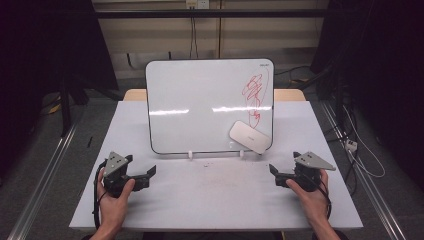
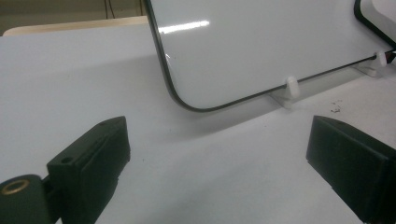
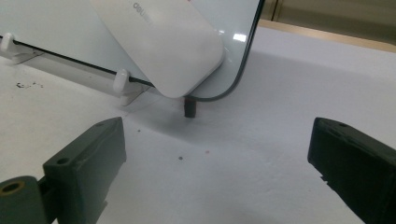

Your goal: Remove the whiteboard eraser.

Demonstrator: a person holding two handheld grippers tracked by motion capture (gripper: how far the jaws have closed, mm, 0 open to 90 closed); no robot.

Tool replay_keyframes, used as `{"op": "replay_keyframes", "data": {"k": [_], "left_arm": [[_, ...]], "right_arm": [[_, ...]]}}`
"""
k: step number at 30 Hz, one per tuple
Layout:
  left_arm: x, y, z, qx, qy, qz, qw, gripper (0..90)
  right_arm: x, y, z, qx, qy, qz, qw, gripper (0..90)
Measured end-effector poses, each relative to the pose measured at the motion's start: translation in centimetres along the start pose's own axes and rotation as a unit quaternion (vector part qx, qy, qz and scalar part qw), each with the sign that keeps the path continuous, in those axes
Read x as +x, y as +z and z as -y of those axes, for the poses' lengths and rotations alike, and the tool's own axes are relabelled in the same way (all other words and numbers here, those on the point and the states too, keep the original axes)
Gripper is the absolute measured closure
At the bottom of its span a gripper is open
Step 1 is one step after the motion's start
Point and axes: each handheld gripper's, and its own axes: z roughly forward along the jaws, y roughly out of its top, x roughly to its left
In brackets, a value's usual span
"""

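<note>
A whiteboard [image 1: 200,105] stands propped on small white feet at the table's middle, with red scribbles [image 1: 255,92] on its right side. A white eraser [image 1: 249,136] clings to its lower right corner, large in the right gripper view [image 3: 163,42]. My left gripper [image 1: 150,177] rests on the table at the front left, open and empty, facing the whiteboard's lower left corner [image 2: 187,100]. My right gripper [image 1: 274,175] rests at the front right, jaws wide apart with nothing between them, pointing at the eraser and the board's lower right corner [image 3: 233,84].
The white table [image 1: 215,195] has faint smudges and dark specks [image 1: 220,165] in front of the board. White clip feet [image 1: 190,155] hold the board's bottom edge. A short dark peg [image 3: 189,108] shows under the board's corner. Cables lie on the floor at the right [image 1: 360,155].
</note>
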Motion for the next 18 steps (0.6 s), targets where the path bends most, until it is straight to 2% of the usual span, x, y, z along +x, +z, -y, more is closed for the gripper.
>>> {"op": "replay_keyframes", "data": {"k": [6, 9, 13, 18], "left_arm": [[-0.1, 0.0, 0.1, 0.001, 0.002, 0.004, 1.0000, 6.1], [-0.1, -0.2, 0.2, 0.005, 0.003, 0.004, 1.0000, 6.1], [0.1, -0.3, 0.2, 0.006, -0.001, 0.003, 1.0000, 6.1], [0.0, -0.2, 0.2, 0.007, -0.001, 0.006, 1.0000, 6.1]], "right_arm": [[0.0, 0.5, -0.3, 0.011, 0.004, -0.010, 0.9999, 5.0], [0.3, 0.7, -0.3, 0.015, -0.003, -0.003, 0.9999, 5.3], [0.5, 0.8, -0.4, 0.015, -0.003, -0.015, 0.9998, 5.5], [1.0, 1.0, -0.6, 0.020, -0.016, -0.022, 0.9994, 5.2]]}}
